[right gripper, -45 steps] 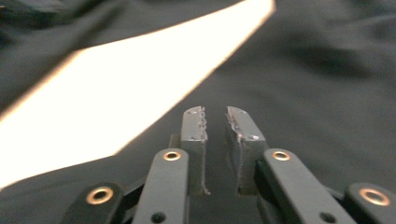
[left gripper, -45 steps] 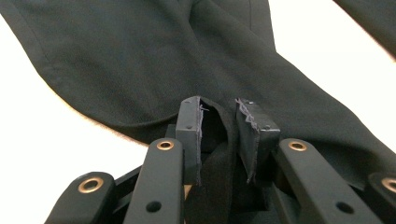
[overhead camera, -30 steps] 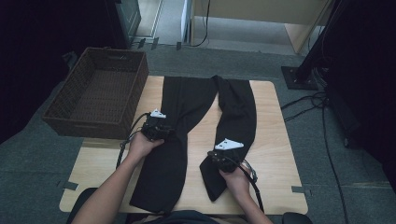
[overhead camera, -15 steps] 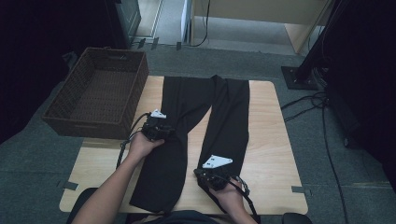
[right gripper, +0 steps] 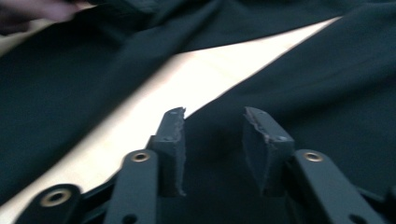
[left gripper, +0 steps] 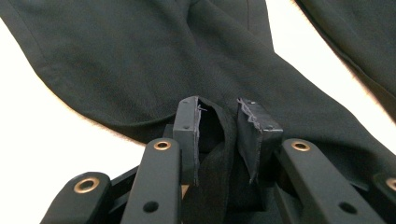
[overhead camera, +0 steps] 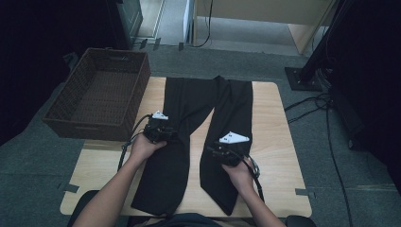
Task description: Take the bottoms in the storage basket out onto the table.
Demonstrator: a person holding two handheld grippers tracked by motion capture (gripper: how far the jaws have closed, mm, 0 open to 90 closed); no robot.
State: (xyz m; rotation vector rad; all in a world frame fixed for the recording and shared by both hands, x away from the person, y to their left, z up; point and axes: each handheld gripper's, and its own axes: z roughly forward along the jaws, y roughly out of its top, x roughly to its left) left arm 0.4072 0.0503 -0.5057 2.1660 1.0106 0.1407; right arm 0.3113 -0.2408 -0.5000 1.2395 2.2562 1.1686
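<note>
Two claws: left claw (left gripper: pixel 218 135) pinches trousers (overhead camera: pixel 189 123) fold (close view); right claw (right gripper: pixel 212 144) just opened, empty.

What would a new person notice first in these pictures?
First, the black trousers, spread flat across the middle of the light wooden table, waist toward the person. Next, the two hands on them: the left gripper has a fold of the dark cloth between its jaws, while the right gripper has just been opening and has nothing between its jaws. A dark wicker basket stands at the table's left edge.
</note>
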